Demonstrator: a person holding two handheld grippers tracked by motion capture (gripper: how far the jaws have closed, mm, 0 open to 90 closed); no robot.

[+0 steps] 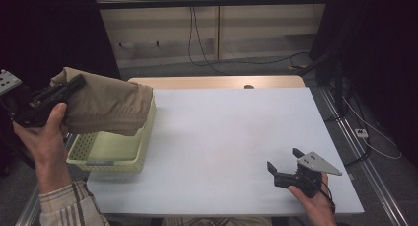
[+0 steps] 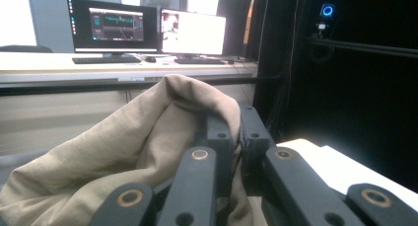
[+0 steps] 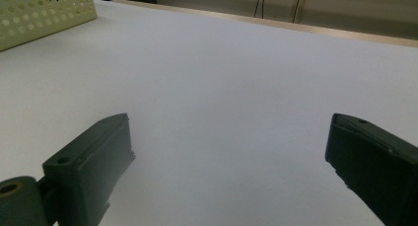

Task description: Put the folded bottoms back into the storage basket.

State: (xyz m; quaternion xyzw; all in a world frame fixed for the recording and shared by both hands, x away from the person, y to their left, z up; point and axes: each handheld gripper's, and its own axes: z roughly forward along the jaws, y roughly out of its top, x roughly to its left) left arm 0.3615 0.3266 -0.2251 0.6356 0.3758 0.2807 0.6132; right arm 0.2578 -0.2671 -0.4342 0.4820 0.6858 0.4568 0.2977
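A tan cloth (image 1: 111,107) hangs bunched from my left gripper (image 1: 73,84), held up at the left edge over a pale yellow-green perforated basket (image 1: 112,163). In the left gripper view the jaws (image 2: 235,128) are shut on a fold of the cloth (image 2: 113,152), which drapes over and to the left of them. My right gripper (image 1: 284,159) rests low on the white table near the front right, its jaws open with nothing between them. The right gripper view has its jaws (image 3: 229,137) wide apart over bare white surface.
The white table top (image 1: 226,122) stretches between basket and right gripper. A corner of the basket (image 3: 44,14) lies far left in the right gripper view. Cables run on the floor beyond the table. Monitors (image 2: 148,26) stand on a desk behind the cloth.
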